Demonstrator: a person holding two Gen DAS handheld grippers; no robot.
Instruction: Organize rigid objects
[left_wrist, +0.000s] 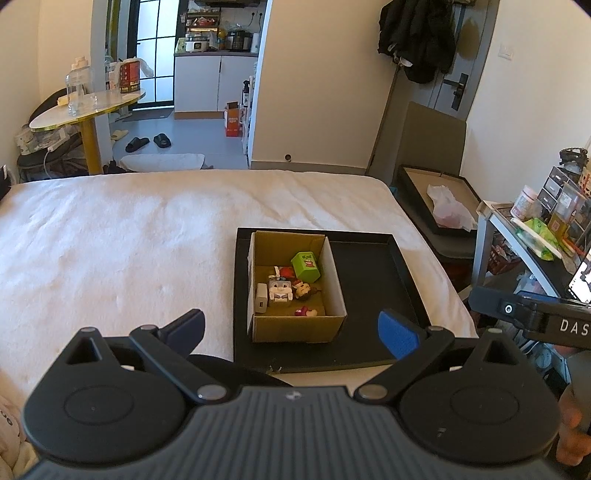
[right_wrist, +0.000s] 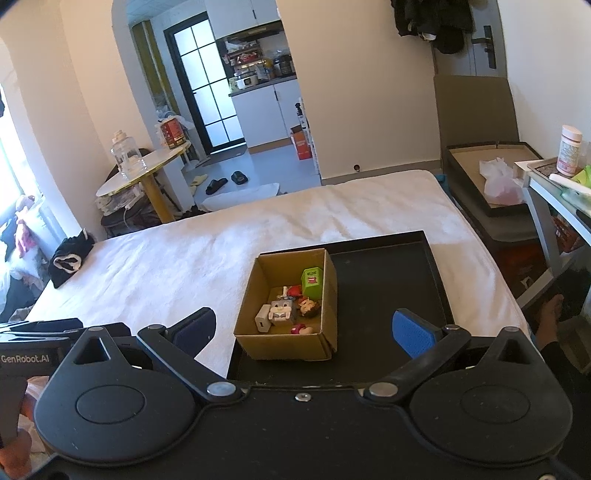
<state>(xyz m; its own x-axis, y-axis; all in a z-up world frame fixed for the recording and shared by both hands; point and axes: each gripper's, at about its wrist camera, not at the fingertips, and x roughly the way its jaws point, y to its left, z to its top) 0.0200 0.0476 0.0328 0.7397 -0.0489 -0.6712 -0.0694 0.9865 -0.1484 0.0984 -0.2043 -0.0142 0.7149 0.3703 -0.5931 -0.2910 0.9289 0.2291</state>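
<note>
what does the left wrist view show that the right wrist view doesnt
Only the left wrist view shows the phone lit at the far right and the stack of small drawers. Only the right wrist view shows the black garment on the bed's left edge and the window side. Both show the cardboard box of small toys inside the black tray, with the green cube in it.

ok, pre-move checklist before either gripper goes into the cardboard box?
1. Left gripper jaws wide and holding nothing: ok.
2. Right gripper jaws wide and holding nothing: ok.
3. Cardboard box upright, top open, on the black tray: ok.
4. Green cube, grey figure and white charger visible in the box: ok.
5. Tray floor beside the box free of items: ok.
6. Small pieces separable from each other: cannot tell.
</note>
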